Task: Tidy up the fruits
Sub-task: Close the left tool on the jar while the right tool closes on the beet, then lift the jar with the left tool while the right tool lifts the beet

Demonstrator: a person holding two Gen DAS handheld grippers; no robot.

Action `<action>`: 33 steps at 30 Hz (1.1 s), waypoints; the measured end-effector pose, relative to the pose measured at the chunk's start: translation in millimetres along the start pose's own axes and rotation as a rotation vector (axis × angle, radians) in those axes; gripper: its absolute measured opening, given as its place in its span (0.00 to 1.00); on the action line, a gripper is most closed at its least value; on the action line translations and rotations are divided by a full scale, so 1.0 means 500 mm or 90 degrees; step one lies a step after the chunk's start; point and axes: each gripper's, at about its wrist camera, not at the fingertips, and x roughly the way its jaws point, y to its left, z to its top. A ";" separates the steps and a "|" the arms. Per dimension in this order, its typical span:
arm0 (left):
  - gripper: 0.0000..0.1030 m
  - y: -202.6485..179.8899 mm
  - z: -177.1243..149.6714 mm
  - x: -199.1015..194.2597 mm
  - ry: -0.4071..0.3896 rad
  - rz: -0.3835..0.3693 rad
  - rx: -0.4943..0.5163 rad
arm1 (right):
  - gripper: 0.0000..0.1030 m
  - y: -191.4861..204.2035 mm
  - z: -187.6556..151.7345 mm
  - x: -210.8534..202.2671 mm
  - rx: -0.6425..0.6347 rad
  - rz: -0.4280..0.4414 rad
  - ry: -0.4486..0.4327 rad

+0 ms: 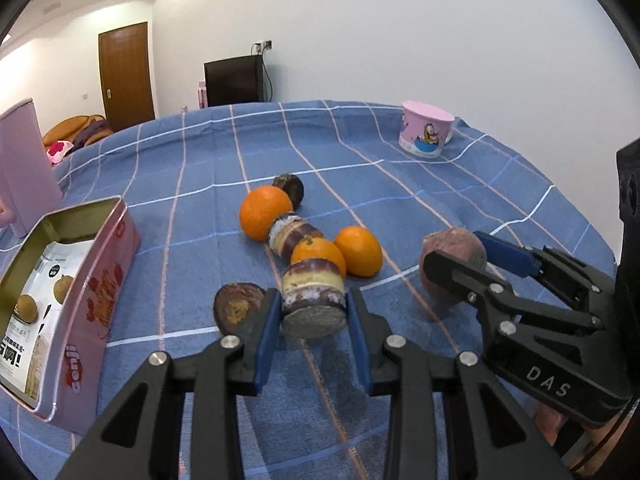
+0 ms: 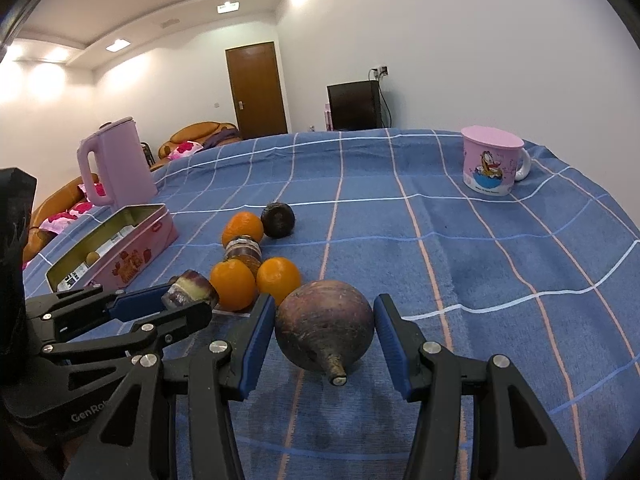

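You're clamping the left hand-held gripper (image 1: 314, 314) on a banded purple sugarcane chunk (image 1: 313, 300); your right hand-held gripper (image 2: 325, 334) is sitting apart, straddling a round, rough purple root (image 2: 325, 326).

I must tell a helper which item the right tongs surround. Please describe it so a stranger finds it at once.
On the blue checked tablecloth, look right of the cluster of oranges. The round purple-brown root lies alone there, larger than any orange, with a stubby stem.

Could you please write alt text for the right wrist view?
The right gripper straddles a round purple-brown fruit on a blue checked tablecloth, jaws open. To its left, the left gripper closes around a sugarcane piece beside three oranges.
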 end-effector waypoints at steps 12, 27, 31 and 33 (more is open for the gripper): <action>0.34 0.001 -0.006 -0.025 -0.050 0.025 -0.004 | 0.51 0.005 -0.002 -0.017 -0.014 0.026 -0.036; 0.34 0.000 -0.009 -0.040 -0.085 0.040 -0.007 | 0.51 0.016 -0.007 -0.033 -0.037 0.033 -0.066; 0.34 0.000 -0.010 -0.043 -0.093 0.043 -0.006 | 0.51 0.017 -0.008 -0.036 -0.040 0.034 -0.074; 0.34 0.000 -0.011 -0.044 -0.095 0.043 -0.006 | 0.51 0.017 -0.009 -0.038 -0.041 0.036 -0.077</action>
